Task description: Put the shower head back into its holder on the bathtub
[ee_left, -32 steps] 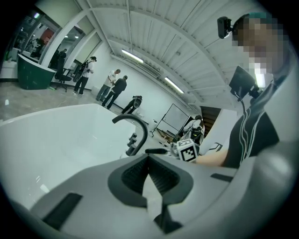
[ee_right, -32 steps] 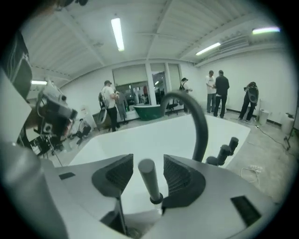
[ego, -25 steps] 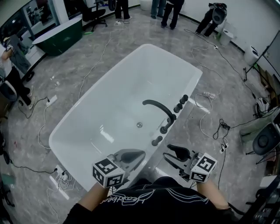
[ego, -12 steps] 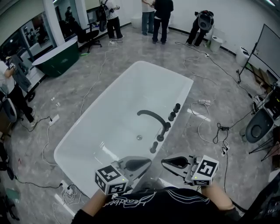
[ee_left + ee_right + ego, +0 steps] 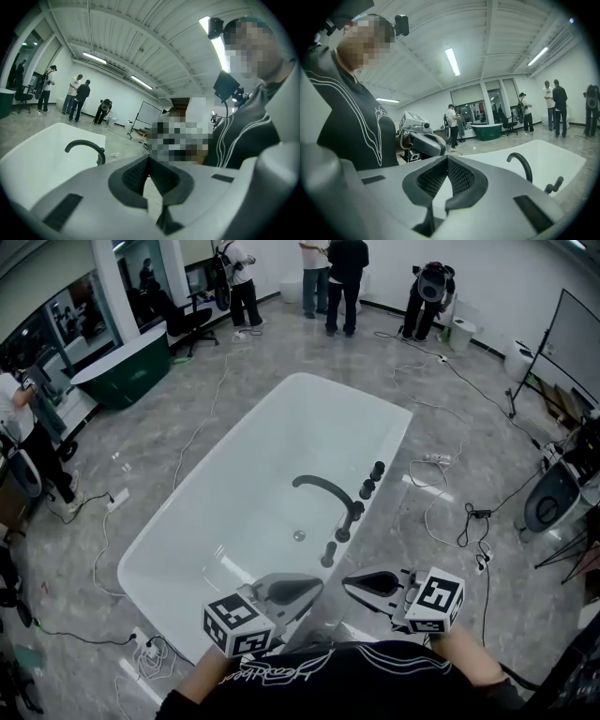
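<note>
**Both grippers clenched and empty at the near end of the bathtub [image 5: 150, 545]**

The left gripper [image 5: 314, 586] and the right gripper [image 5: 352, 581] are held side by side over the tub's near end, with the tips turned toward each other, close but apart. Each pair of jaws is seen pressed together in its own gripper view, and nothing is pinched in between. The shower head [image 5: 348, 523] is found standing on the tub's right rim, just beside the curved black faucet [image 5: 323, 487] and well apart from both grippers. Its holder can't really be made out. Two black knobs [image 5: 373, 479] are lined up farther along that rim. Cables [image 5: 441, 486] are strewn over the grey floor, and a few people [image 5: 337, 277] are gathered by the far wall.
</note>
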Motion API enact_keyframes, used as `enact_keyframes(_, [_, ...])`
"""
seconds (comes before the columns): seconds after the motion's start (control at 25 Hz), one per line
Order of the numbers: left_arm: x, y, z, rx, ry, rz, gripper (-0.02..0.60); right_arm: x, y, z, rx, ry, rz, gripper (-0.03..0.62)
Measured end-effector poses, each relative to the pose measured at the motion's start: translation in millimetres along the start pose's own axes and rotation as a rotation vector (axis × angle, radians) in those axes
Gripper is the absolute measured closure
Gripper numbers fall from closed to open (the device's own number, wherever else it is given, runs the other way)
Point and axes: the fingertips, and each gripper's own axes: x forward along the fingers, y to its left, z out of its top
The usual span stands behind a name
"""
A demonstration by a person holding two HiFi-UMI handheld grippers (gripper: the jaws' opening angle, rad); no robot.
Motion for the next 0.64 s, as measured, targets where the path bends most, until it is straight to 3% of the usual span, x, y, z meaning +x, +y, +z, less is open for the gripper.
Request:
enact_keyframes(0.28, [5, 4, -3, -0.020, 0.001, -0.011, 0.577, -3, -4, 7, 0.082, -0.077, 0.032, 0.580])
enact_keyframes(0.64, [16, 21, -1, -0.053, -0.012, -0.023, 0.577, -4, -22, 10, 0.095, -0.107, 0.024, 0.580])
